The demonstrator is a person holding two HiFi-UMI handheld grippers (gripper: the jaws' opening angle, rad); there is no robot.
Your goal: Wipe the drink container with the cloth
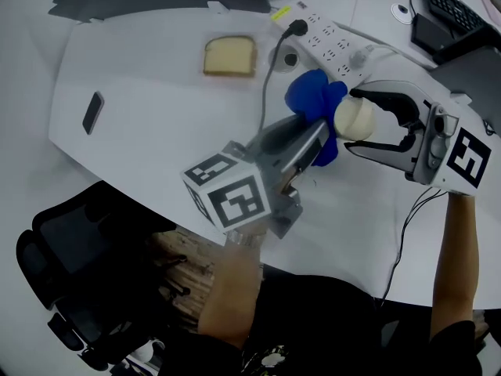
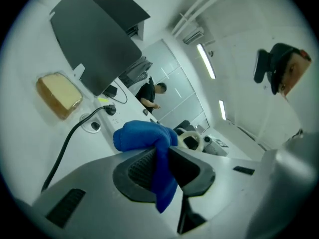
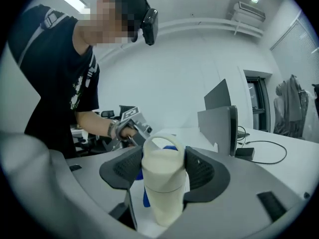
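Cream plastic drink container [image 1: 356, 120] sits clamped in our right gripper [image 3: 162, 166]; our left gripper [image 2: 160, 166] pinches blue cloth [image 1: 311, 96] at its ten o'clock.

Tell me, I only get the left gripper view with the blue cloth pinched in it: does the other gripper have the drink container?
Observer: Yes. In the right gripper view, the right gripper has its fingers shut on the cream drink container.
Operator: Is my cloth touching it?
Observer: In the head view, the blue cloth held by the left gripper lies right against the container's side.
Operator: Is there anything else on the table that I can't see?
Observer: The head view shows a dark phone lying flat near the left edge of the white table, away from both grippers.
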